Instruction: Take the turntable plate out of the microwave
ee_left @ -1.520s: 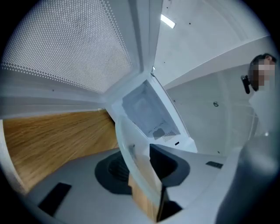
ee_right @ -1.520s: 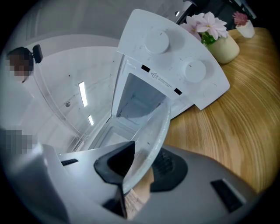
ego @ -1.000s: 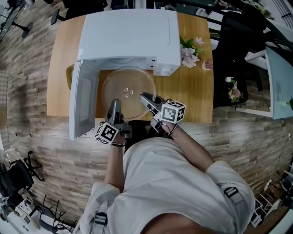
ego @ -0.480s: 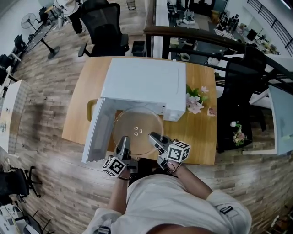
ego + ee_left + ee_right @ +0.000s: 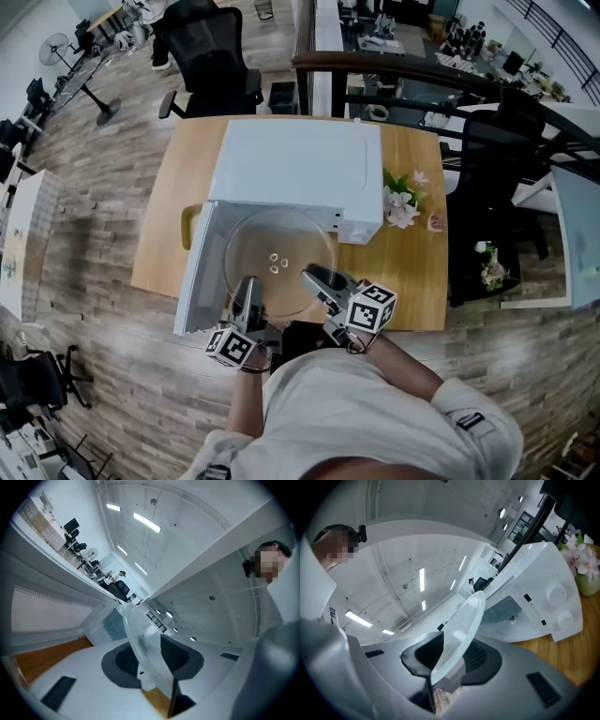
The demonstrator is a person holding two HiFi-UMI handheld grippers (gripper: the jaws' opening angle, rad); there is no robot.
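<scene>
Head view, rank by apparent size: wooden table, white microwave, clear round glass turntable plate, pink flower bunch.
1. wooden table
2. white microwave
3. clear round glass turntable plate
4. pink flower bunch

The microwave sits on the table, flowers at its right, turntable plate seemingly just before its opening.
</scene>
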